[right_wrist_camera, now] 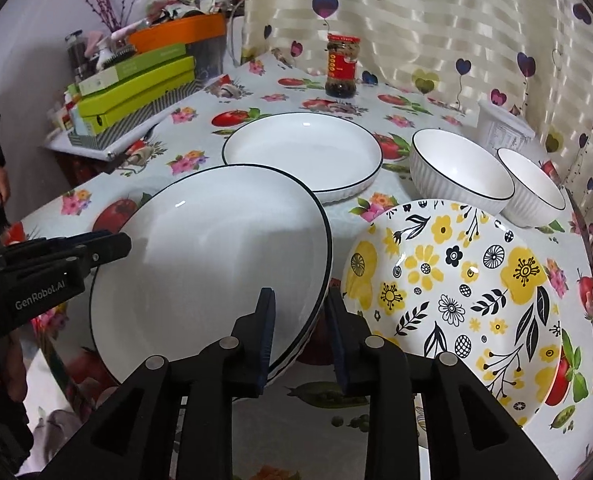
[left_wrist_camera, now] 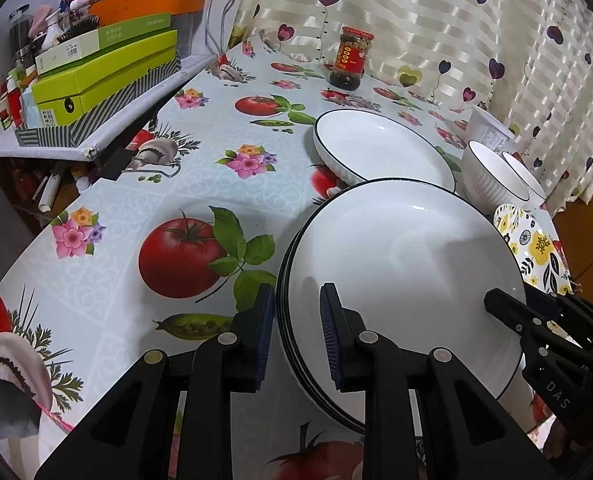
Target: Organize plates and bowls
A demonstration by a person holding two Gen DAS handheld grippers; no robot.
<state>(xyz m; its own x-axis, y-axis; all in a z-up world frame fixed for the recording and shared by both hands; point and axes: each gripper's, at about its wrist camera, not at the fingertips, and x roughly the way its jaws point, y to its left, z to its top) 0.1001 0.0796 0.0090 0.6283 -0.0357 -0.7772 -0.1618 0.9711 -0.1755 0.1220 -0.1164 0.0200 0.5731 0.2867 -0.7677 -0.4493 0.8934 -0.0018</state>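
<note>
A stack of white black-rimmed plates [left_wrist_camera: 396, 264] [right_wrist_camera: 212, 256] is tilted above the table. My left gripper [left_wrist_camera: 298, 336] straddles its left rim with jaws apart around the edge. My right gripper [right_wrist_camera: 300, 332] straddles its right rim the same way. A single white deep plate [left_wrist_camera: 380, 148] [right_wrist_camera: 304, 152] lies behind it. Two white ribbed bowls [right_wrist_camera: 456, 168] [right_wrist_camera: 536, 184] stand at the right. A yellow-flowered plate [right_wrist_camera: 456, 288] [left_wrist_camera: 532, 248] lies right of the stack.
A sauce jar [left_wrist_camera: 350, 58] [right_wrist_camera: 340, 66] stands at the back by the heart-print curtain [left_wrist_camera: 456, 20]. A white tub [right_wrist_camera: 500, 128] sits behind the bowls. A side shelf with green boxes [left_wrist_camera: 104, 72] and an orange basin is at the left.
</note>
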